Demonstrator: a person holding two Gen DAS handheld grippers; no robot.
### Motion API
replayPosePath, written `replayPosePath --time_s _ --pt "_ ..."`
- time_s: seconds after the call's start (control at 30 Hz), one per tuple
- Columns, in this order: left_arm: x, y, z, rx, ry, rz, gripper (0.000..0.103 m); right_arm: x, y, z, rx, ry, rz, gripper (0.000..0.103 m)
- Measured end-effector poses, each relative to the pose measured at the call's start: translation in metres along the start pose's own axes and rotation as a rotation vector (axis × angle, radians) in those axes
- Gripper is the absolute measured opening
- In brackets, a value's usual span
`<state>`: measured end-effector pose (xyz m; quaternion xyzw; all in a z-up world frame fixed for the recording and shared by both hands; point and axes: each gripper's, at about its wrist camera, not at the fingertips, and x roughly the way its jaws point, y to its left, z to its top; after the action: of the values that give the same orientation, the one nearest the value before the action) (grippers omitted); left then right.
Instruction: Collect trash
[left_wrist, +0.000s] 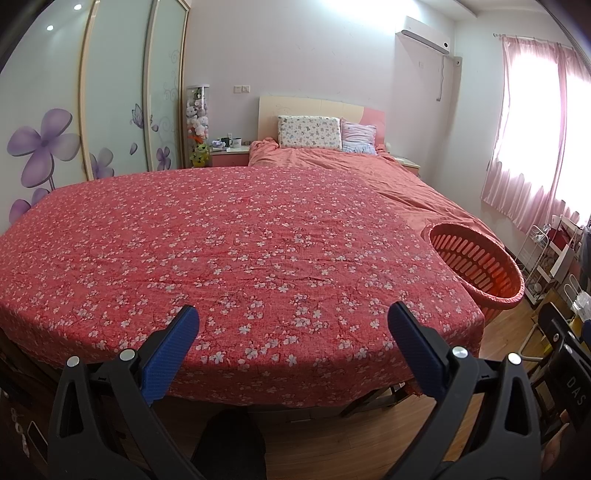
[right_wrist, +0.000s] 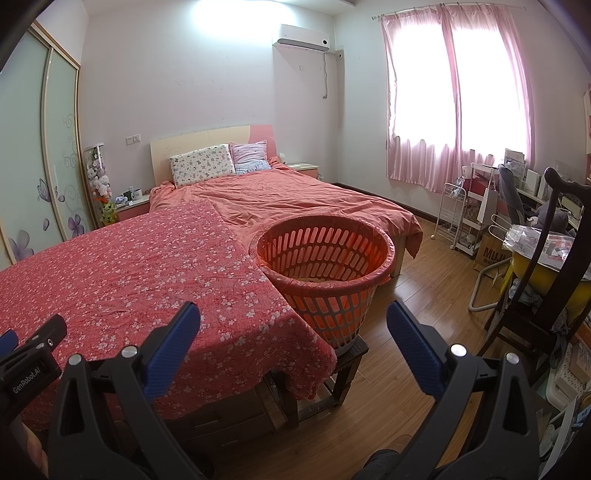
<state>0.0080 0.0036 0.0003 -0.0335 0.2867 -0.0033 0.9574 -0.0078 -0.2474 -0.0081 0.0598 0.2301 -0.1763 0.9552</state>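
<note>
An orange slotted basket (right_wrist: 325, 266) lined with a thin bag stands on a dark stool (right_wrist: 351, 354) at the right edge of a table under a red floral cloth (right_wrist: 140, 273). Something pale lies at its bottom. The basket also shows in the left wrist view (left_wrist: 480, 262). My left gripper (left_wrist: 293, 325) is open and empty above the cloth's near edge (left_wrist: 240, 266). My right gripper (right_wrist: 293, 325) is open and empty, in front of the basket. The left gripper's body shows at the right wrist view's left edge (right_wrist: 29, 354). No trash shows on the cloth.
A bed with an orange quilt (right_wrist: 295, 199) and pillows lies behind the table. A dark wooden chair (right_wrist: 546, 266) with bags stands at the right, beside a white rack (right_wrist: 450, 214) and a cluttered desk. Wardrobe doors (left_wrist: 110, 110) line the left wall. Wooden floor (right_wrist: 406, 266) lies right of the basket.
</note>
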Motion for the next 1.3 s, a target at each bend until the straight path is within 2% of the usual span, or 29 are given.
replayPosePath --time_s 1.3 --pt "-0.0018 -0.0063 0.0029 0.025 -0.007 0.012 0.101 0.0024 0.0053 -0.0058 0.001 0.004 0.005 0.099"
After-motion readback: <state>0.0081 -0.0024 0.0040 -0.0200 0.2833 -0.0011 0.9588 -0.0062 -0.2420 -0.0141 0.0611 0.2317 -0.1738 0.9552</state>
